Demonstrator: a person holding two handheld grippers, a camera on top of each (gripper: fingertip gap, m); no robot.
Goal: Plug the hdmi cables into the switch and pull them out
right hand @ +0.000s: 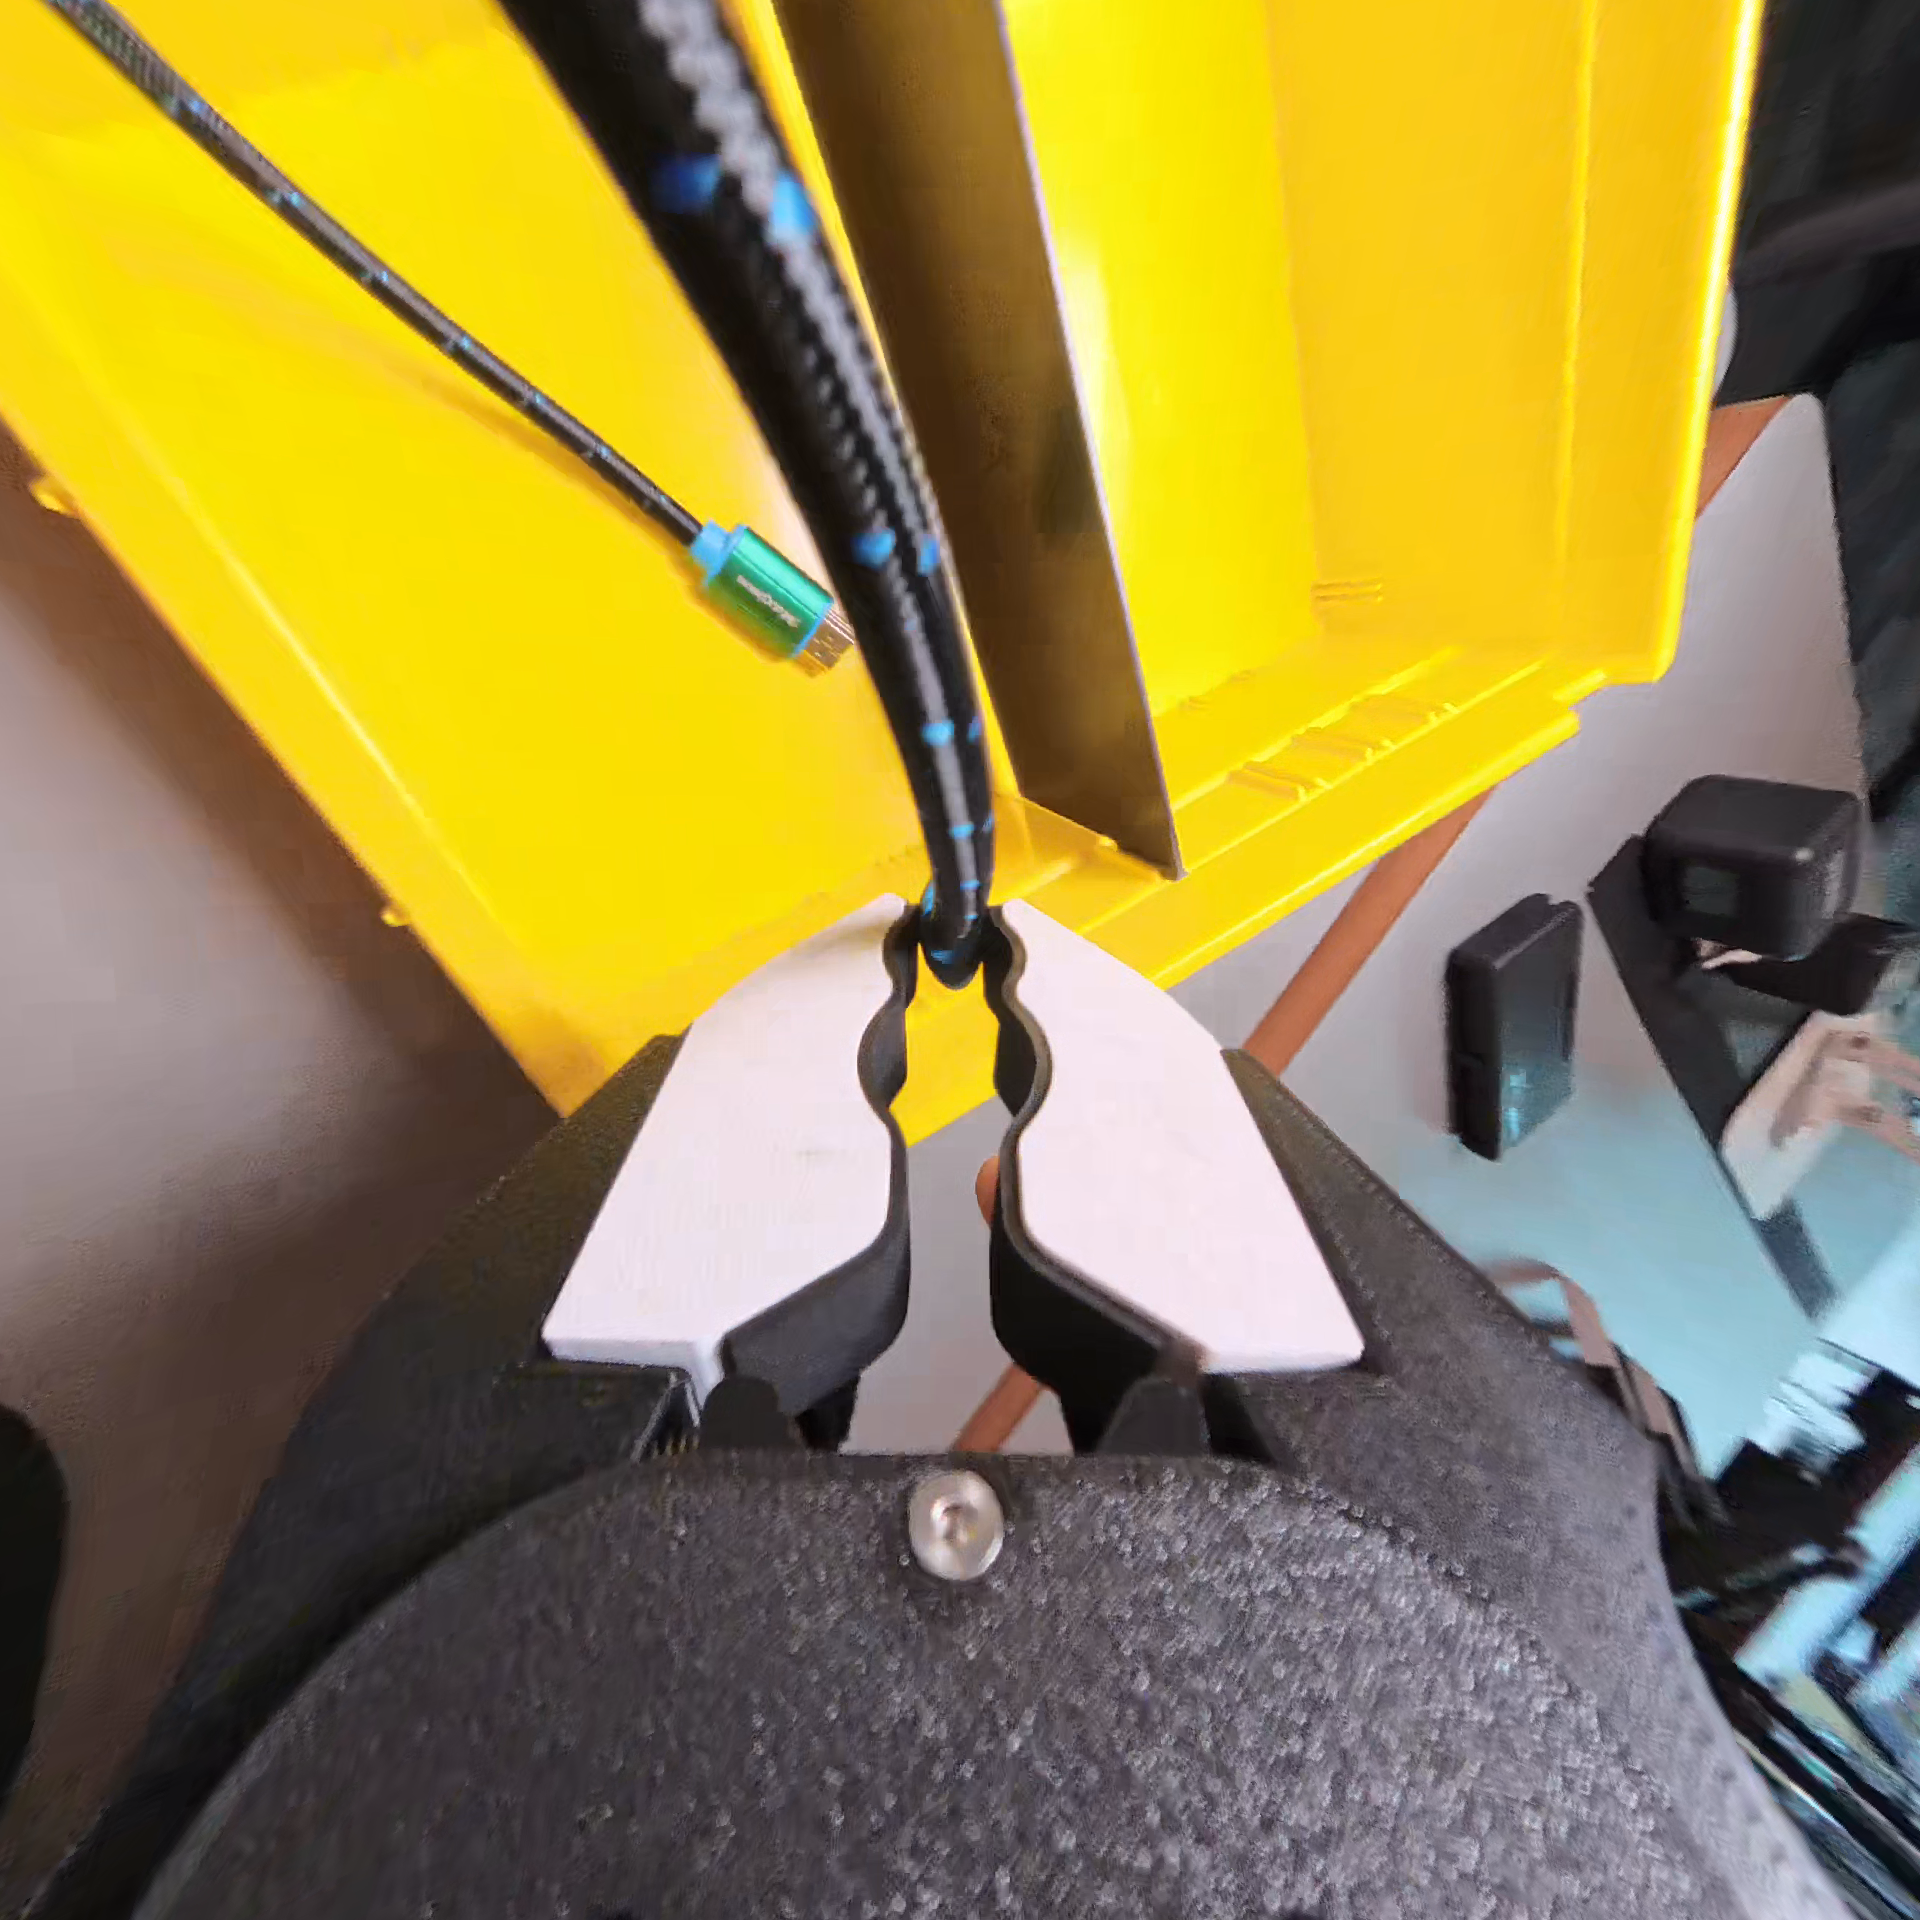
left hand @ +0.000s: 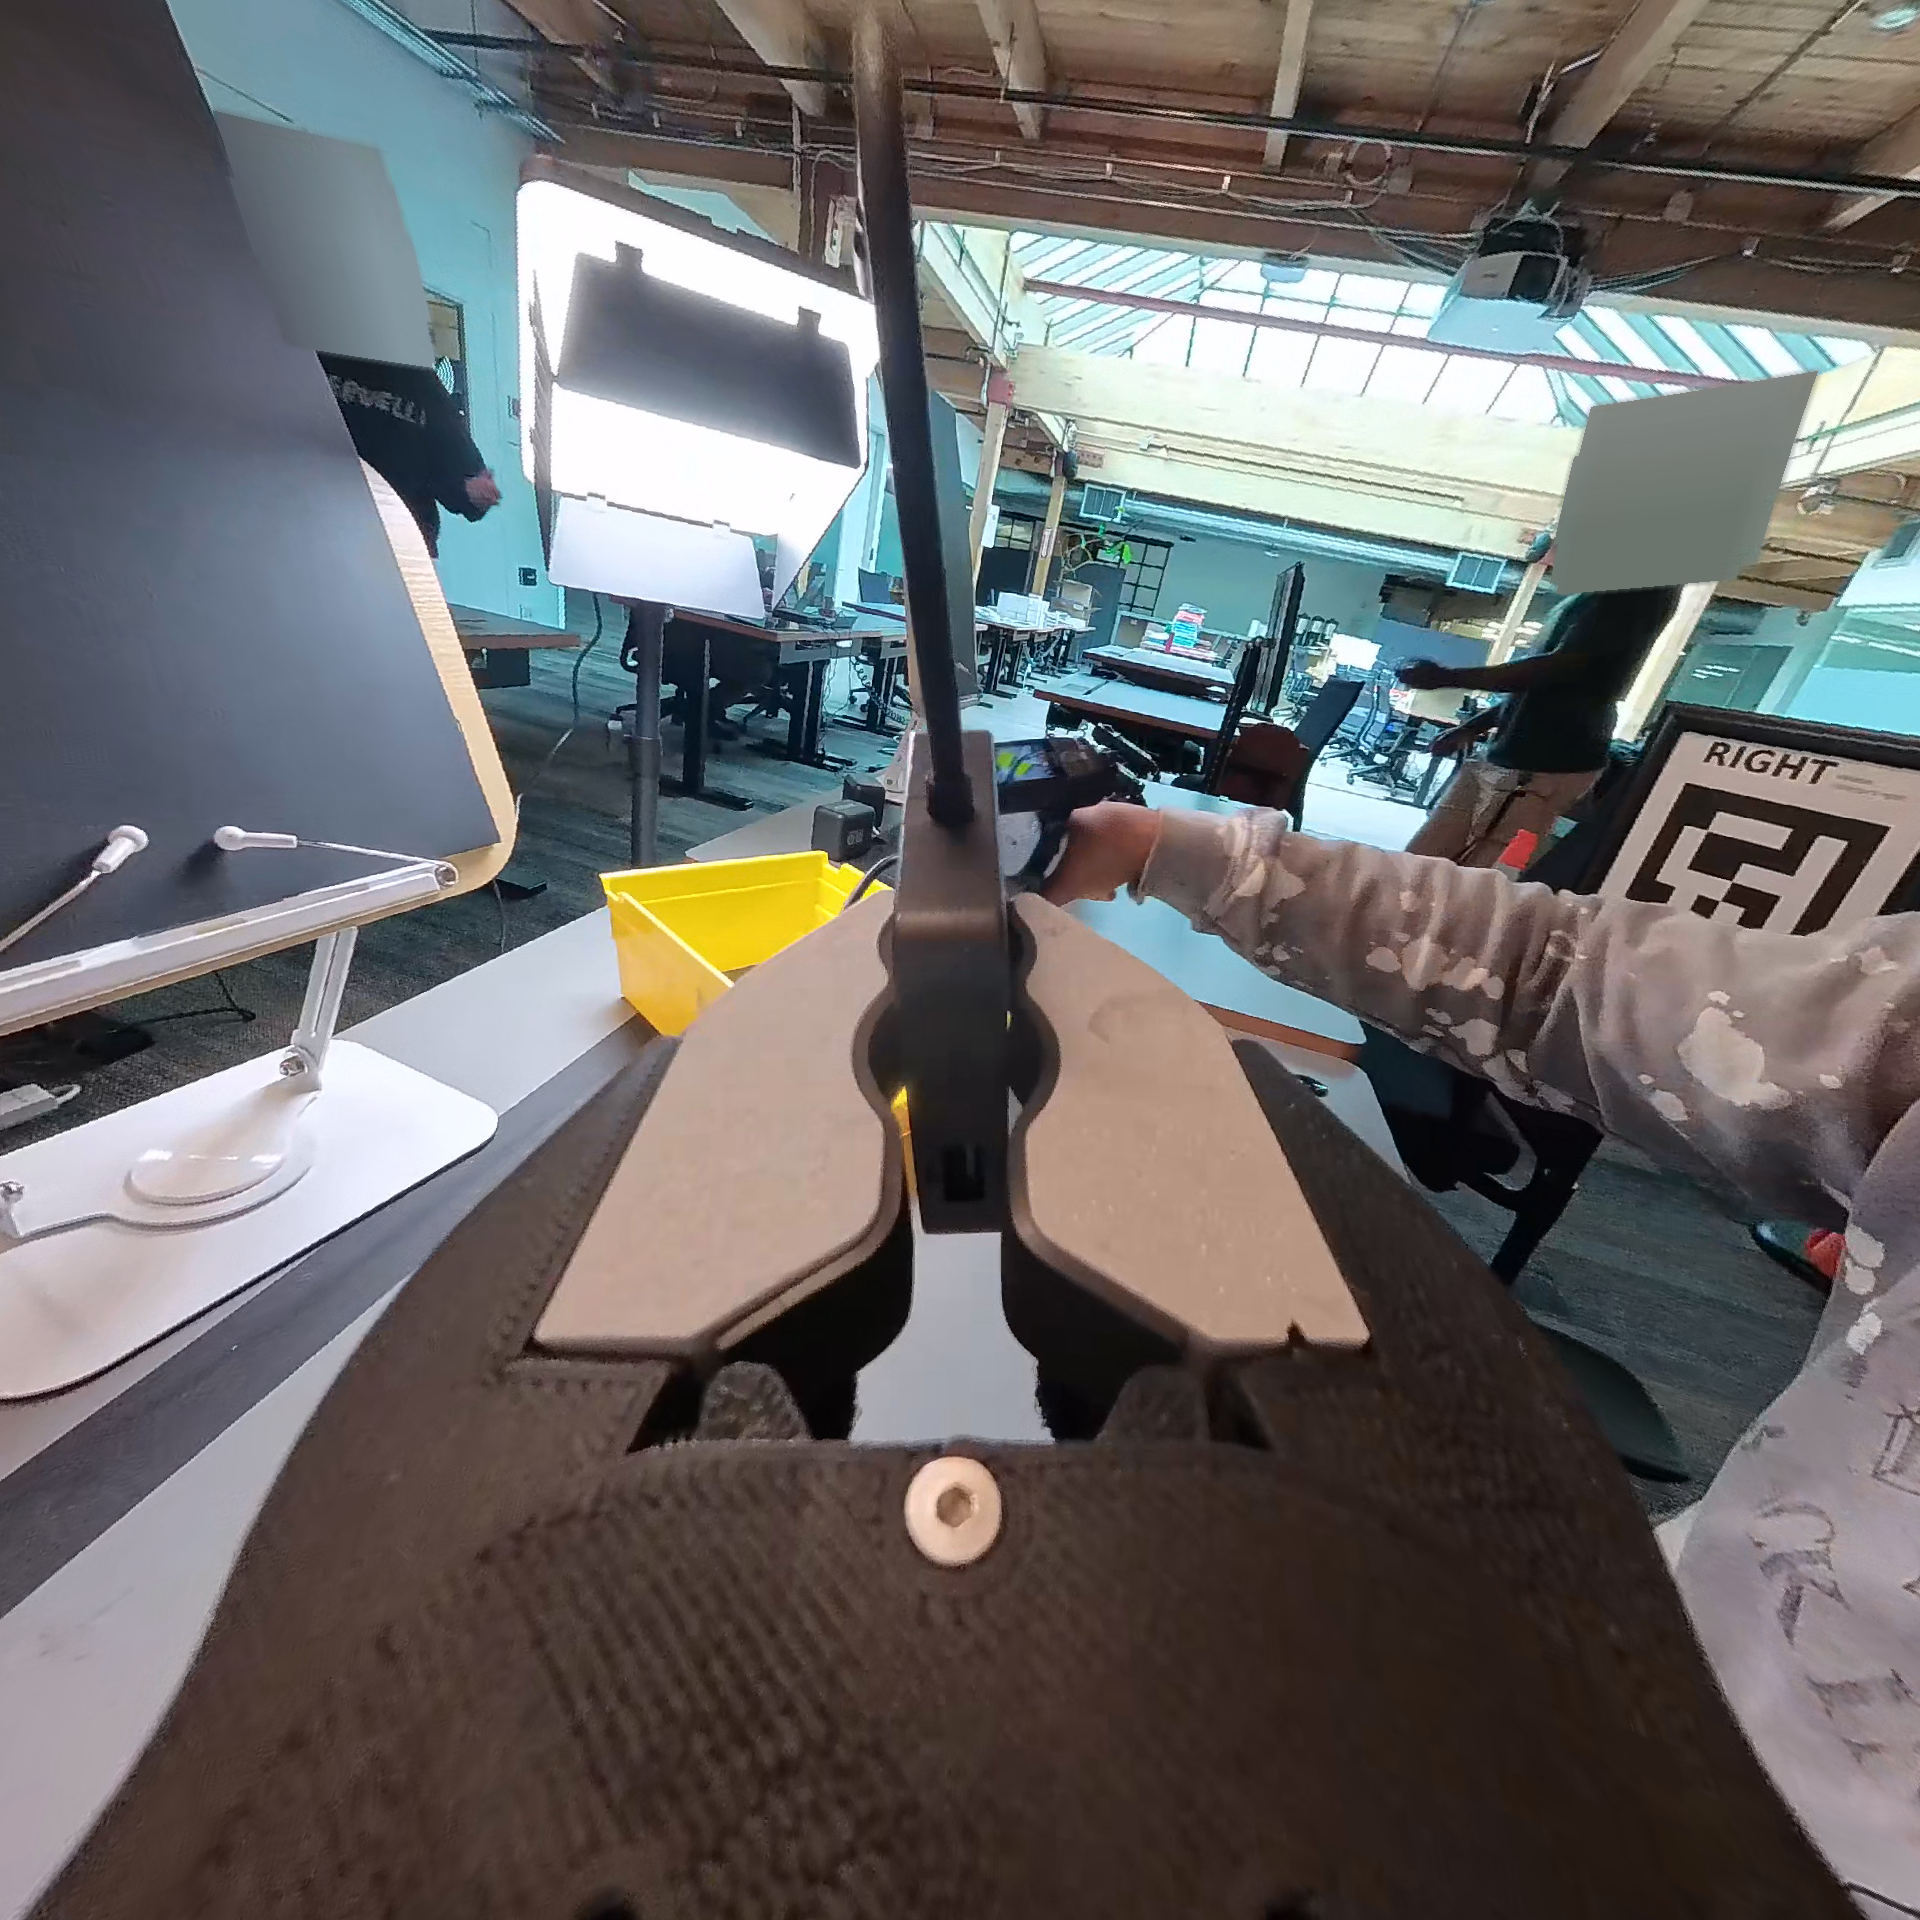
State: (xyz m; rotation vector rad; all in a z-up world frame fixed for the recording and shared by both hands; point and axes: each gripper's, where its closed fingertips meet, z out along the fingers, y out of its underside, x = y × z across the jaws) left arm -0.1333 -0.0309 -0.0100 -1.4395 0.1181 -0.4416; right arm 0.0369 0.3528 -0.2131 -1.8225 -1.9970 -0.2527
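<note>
Our left gripper [left hand: 951,1039] clamps a black plug [left hand: 948,997], cable rising toward twelve o'clock. Our right gripper [right hand: 951,951] pinches the braided cable [right hand: 831,416] over the yellow bin [right hand: 1351,416]; its fingertip hold may slip.

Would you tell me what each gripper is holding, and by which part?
The left gripper clamps the black switch by its narrow sides. The right gripper pinches the braided HDMI cable on its cord, at the fingertips.
</note>
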